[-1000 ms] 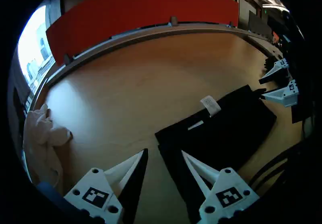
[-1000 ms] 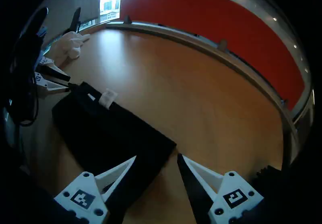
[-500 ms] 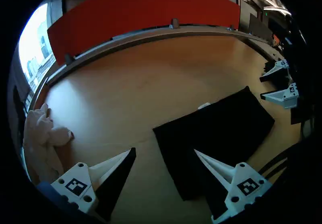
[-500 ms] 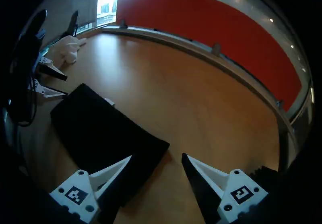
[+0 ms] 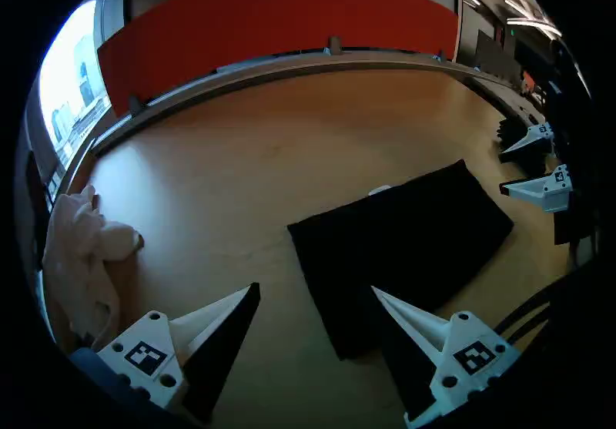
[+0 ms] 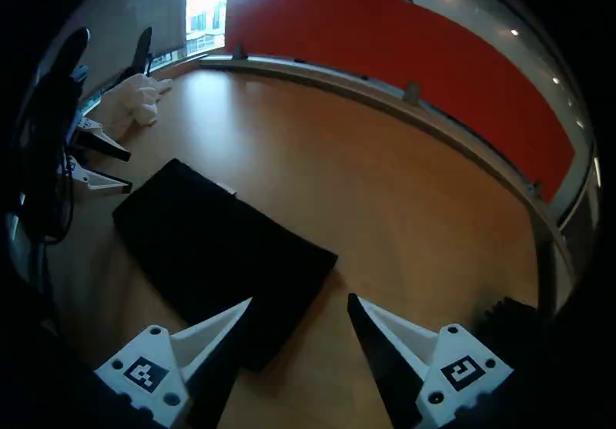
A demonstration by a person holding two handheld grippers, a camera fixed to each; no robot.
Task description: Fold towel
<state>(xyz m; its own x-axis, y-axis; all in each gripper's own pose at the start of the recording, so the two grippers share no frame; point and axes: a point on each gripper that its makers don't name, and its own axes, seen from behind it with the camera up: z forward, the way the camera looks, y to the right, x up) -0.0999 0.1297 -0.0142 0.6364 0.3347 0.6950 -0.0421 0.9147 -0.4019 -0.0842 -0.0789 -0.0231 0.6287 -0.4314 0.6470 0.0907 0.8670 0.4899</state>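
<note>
Black fabric, the towel [image 5: 400, 248] lies flat on the wooden surface [image 5: 254, 159] as a compact rectangle. It looks folded at least once already, with a small white tag [image 5: 379, 190] peeking from under its far edge. In the left gripper view the left gripper [image 5: 313, 289] hovers with its jaws wide apart and empty. The towel's near corner sits just ahead of them, closer to the right-hand finger, whose tip overlaps the cloth's edge; whether it touches I cannot tell. In the right gripper view the right gripper [image 6: 300, 298] also has its jaws spread and holds nothing. The towel's near end lies ahead of its left-hand finger, while the right-hand finger points over bare wood. The two grippers face each other from opposite ends of the towel, probably so that each can take a corner and both ends can be carried over together. The open jaws suit either a fold just laid down or readiness to pinch for another fold; these pictures do not settle which. A crumpled white cloth [image 5: 81, 248] lies well off to the left of the left jaws, clear of the work. A red panel [image 5: 269, 21] runs far beyond them along the back edge.
</note>
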